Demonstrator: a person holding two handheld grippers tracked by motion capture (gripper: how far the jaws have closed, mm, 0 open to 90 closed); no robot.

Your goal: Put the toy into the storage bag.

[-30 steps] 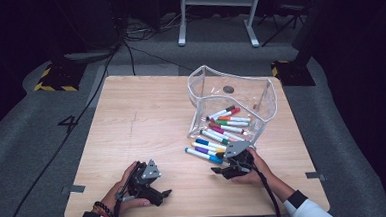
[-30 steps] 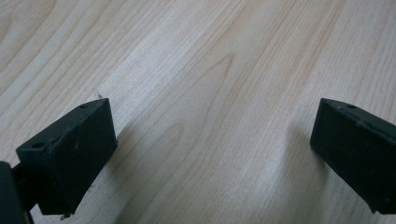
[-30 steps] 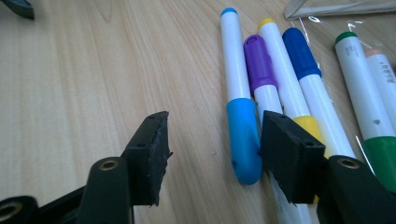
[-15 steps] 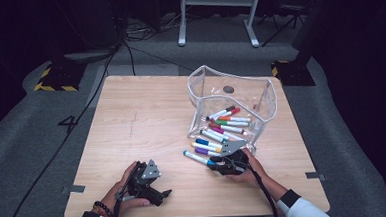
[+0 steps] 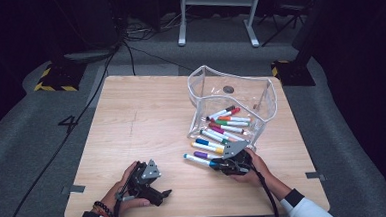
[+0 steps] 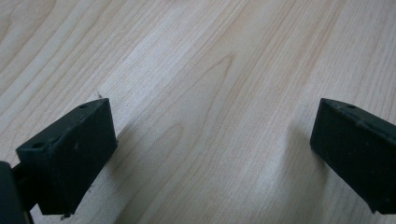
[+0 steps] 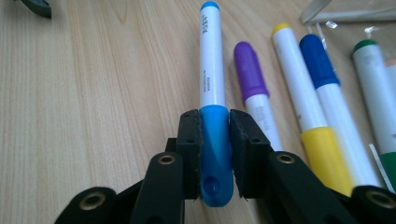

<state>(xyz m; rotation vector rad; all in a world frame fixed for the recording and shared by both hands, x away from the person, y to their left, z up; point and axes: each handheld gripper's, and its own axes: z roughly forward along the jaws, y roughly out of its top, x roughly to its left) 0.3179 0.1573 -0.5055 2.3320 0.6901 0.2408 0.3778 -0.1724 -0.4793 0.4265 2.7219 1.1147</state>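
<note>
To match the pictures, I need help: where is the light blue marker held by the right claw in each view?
High view: the light blue marker lies lower centre, left of the right claw.
Right gripper view: centre, its cap clamped between the jaws.
Left gripper view: bare table.
Shared landmark: the purple marker beside it.

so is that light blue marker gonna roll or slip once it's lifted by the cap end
Probably stiff and light: the light blue marker is a slim plastic tube. The right claw pinches its smooth round cap, so it may pivot or slip a little. Set down on the table, it would likely roll.
</note>
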